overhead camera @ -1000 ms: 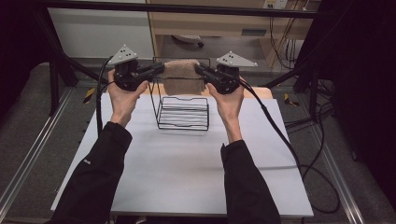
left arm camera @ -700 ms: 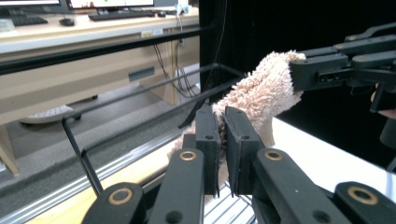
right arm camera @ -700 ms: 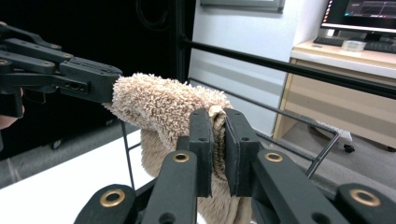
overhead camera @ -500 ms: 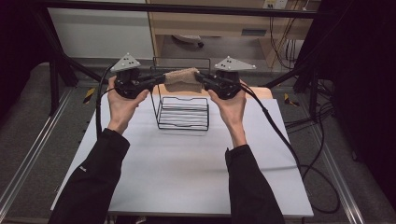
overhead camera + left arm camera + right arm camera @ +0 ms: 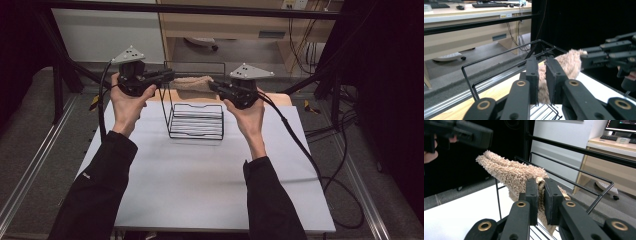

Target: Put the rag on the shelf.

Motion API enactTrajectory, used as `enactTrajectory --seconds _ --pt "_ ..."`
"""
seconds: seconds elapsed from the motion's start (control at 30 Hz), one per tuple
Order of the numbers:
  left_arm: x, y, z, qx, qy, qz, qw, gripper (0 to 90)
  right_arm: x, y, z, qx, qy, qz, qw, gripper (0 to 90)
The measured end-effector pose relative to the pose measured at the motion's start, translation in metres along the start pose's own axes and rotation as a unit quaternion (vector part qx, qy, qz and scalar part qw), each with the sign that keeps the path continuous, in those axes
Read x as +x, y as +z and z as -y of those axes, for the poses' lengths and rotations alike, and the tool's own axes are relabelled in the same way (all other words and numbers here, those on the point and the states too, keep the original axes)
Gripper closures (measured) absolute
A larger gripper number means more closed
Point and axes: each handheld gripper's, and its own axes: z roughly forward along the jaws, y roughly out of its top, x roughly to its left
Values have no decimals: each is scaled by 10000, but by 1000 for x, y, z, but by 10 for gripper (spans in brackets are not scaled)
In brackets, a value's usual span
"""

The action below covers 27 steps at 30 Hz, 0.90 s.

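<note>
A person at a white table point(image 5: 210, 175) holds a black two-jaw gripper in each hand, and a beige shaggy towel point(image 5: 192, 83) hangs stretched between the two, above a black wire rack point(image 5: 196, 121).

The towel is a small cloth with a thick, looped pile, light tan all over. In the right gripper view it point(image 5: 516, 173) looks folded or bunched lengthwise into a thick roll, running from the near jaws up and away to a rounded, fuzzy end near the other gripper. In the left gripper view the same cloth point(image 5: 567, 66) appears darker and brownish, its pile standing out in tufts along the edges.

The left gripper point(image 5: 167, 76) has one end of the towel between its jaws; these have just been easing apart slightly, yet the pads still press on the pile. The right gripper point(image 5: 214, 86) pinches the other end firmly, its jaws squeezed close with cloth bulging out above and below them.

The towel is in the air, level with the rack's tall rear wire frame and just in front of its top rail. The rack's ribbed base sits on the table below, between the two hands.
</note>
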Motion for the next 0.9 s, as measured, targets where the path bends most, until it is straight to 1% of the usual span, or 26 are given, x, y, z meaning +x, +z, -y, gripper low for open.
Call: enactTrajectory --seconds 0.1,0.17,0.27,0.4,0.47,0.77,0.9 --pt "0 5 -1 164 -79 72 9998 861 0 0 1 4 -1 -17 10000 828" --pt "-1 8 2 308 -69 127 9994 890 0 0 1 15 0 -26 10000 827" --pt "-3 12 8 494 -30 179 9986 898 0 0 2 56 -43 -46 10000 818" --pt "-4 14 16 625 15 244 9977 898 2 0 3 127 -76 -55 9999 796" --pt "-4 15 19 659 54 232 9975 898 3 0 4 161 -104 -68 9998 785" --pt "-4 17 27 682 107 193 9974 899 6 -5 4 245 -211 -88 9994 715" --pt "-5 18 29 702 176 137 9973 899 6 -9 2 179 -189 -74 9996 663"
